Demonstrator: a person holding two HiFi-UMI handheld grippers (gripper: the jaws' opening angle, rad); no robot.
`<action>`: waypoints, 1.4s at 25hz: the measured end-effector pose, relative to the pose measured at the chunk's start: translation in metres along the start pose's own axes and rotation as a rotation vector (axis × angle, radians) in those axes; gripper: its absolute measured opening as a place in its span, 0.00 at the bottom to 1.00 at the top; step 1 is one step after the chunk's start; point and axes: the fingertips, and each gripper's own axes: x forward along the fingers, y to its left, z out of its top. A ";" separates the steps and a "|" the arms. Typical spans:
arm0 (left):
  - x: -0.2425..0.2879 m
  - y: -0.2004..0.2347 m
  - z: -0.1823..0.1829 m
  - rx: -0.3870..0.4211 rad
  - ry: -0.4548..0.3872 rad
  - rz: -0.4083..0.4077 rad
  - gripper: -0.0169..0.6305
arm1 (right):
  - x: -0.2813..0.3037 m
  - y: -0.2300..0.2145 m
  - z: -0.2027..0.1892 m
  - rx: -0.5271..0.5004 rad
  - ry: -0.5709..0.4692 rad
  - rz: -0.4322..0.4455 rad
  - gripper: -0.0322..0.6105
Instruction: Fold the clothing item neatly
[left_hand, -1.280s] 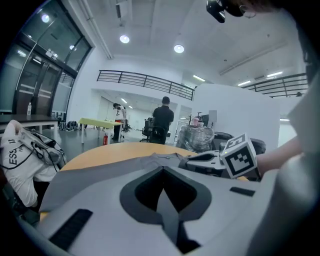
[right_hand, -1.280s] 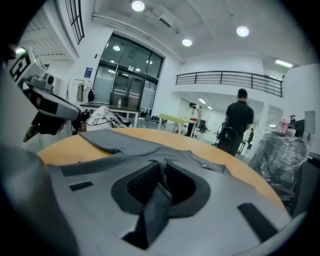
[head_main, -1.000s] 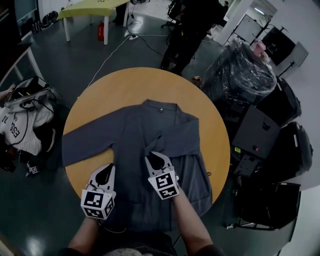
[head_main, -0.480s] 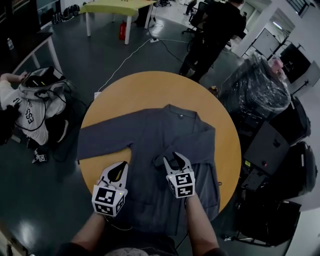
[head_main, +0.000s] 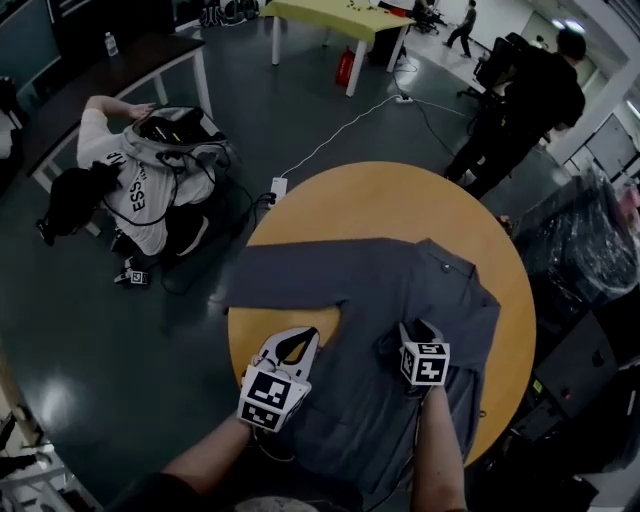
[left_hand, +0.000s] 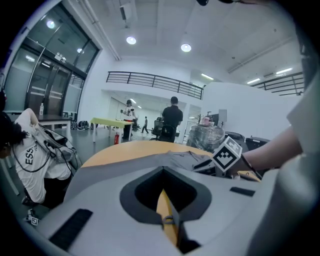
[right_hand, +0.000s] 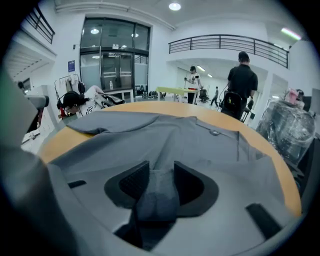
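Shirt (head_main: 350, 400), plain grey with its collar (head_main: 441, 268) at the far side, lies spread flat on the round wooden tabletop (head_main: 380, 200), hem toward the person, and one sleeve (head_main: 285, 285) is stretched out along the left. Right gripper (head_main: 418, 330) is planted on the middle of the shirt front. Its jaws have just been opening, and a soft hump of grey cloth stands between them, with the pads seeming to stand off it rather than pinch it. Left gripper (head_main: 292, 343) sits at the near left, just beside the shirt's side below that outstretched sleeve, jaws closed tight on nothing. This reads as the let-go after the right side was brought in across the chest, so the fold looks only begun. The trick now is a clean exit: lift the right gripper straight up so the hump drops flat and nothing drags sideways, then check that the folded edge runs straight from shoulder to hem. The left jaws will need to open before they can take the long sleeve, best near the cuff
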 end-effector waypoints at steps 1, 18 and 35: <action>-0.002 0.001 0.001 -0.006 0.003 0.003 0.04 | -0.001 0.002 0.000 -0.008 0.006 -0.002 0.27; -0.018 0.026 -0.006 -0.046 0.038 0.024 0.04 | -0.035 0.038 0.075 -0.105 -0.130 0.013 0.04; -0.009 0.030 -0.016 -0.048 0.059 -0.016 0.04 | -0.004 0.002 -0.011 -0.002 0.158 -0.064 0.23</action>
